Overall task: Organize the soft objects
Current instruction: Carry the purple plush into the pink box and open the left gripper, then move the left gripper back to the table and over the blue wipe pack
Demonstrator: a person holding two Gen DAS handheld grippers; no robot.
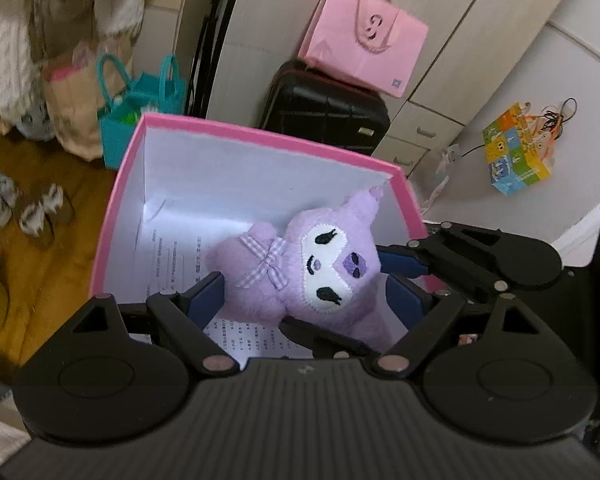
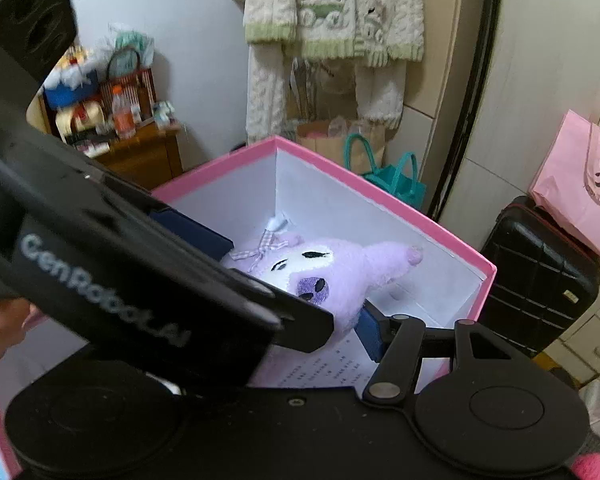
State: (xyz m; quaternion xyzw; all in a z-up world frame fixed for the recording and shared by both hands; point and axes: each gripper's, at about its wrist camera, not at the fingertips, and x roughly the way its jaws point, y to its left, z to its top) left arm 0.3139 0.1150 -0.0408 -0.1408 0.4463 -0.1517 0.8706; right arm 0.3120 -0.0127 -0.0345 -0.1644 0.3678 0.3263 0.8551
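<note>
A purple plush toy (image 1: 300,272) with a white face and a checked bow lies inside a pink box (image 1: 236,130) with white walls, on a printed sheet. My left gripper (image 1: 304,292) reaches into the box with its blue pads on either side of the plush, jaws wide apart. The right gripper's finger (image 1: 404,262) shows at the plush's right side. In the right wrist view the plush (image 2: 340,268) sits between my right gripper's blue pads (image 2: 370,332), and the left gripper's body (image 2: 120,272) hides the left pad. The pink box rim (image 2: 380,196) surrounds them.
A black suitcase (image 1: 324,112) with a pink paper bag (image 1: 364,40) on it stands behind the box. Teal bags (image 1: 136,112) and slippers (image 1: 20,208) sit on the wooden floor at left. Knitted clothes (image 2: 332,12) hang on the wall. A cluttered wooden cabinet (image 2: 140,152) stands at the left.
</note>
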